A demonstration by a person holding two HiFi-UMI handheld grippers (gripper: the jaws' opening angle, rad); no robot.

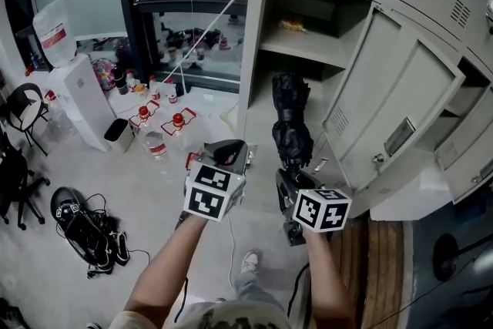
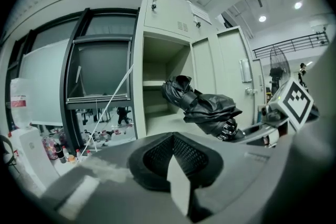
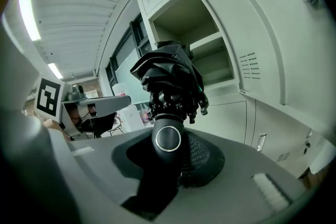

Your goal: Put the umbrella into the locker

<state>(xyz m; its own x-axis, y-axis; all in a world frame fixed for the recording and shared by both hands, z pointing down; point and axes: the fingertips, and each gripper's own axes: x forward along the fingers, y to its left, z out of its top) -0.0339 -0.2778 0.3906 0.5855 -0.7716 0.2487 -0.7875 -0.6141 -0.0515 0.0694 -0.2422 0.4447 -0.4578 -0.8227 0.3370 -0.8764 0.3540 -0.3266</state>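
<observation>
Below the head camera, the left gripper (image 1: 229, 152) and right gripper (image 1: 291, 169) reach side by side toward the open locker (image 1: 254, 50); the folded black umbrella (image 1: 291, 119) juts from the right one, its far end before the compartment under the shelf (image 1: 304, 50); from the left gripper view, its fingers (image 2: 152, 155) are pressed together, empty, with the umbrella off to the right; from the right gripper view, the fingers pinch the umbrella's handle (image 3: 167, 139), the canopy aimed at the locker.
</observation>
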